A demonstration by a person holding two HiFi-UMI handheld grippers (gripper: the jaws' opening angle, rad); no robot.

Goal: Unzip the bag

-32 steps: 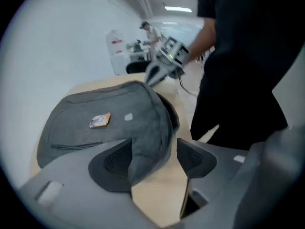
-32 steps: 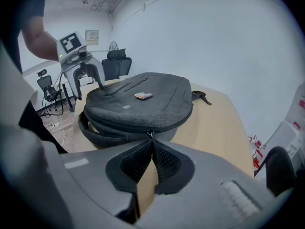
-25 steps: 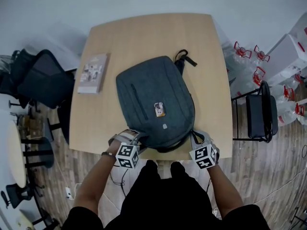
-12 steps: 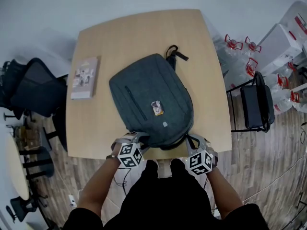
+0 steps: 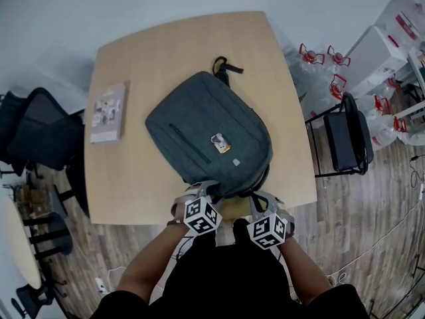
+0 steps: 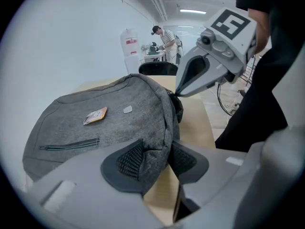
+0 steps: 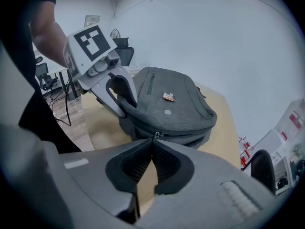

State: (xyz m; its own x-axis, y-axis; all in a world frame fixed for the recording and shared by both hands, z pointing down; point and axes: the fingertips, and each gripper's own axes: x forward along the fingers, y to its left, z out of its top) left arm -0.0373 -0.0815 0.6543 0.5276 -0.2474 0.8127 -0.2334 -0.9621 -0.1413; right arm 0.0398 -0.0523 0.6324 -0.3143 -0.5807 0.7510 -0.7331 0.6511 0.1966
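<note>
1. One fold of the bag (image 5: 209,135), which lies on the table (image 5: 126,178) at its near edge, is clamped by the left gripper (image 6: 155,159); the thin fabric may slip free.
2. The right gripper (image 7: 153,144) is clenched on the zipper pull (image 7: 156,135) by its very tips; a skewed tug may lose it or drag the bag.

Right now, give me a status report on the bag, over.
Left gripper clamped on backpack fabric, near edge. Right gripper shut on zipper pull. Zipper looks closed. Booklet apart on table, nothing in the way.
</note>
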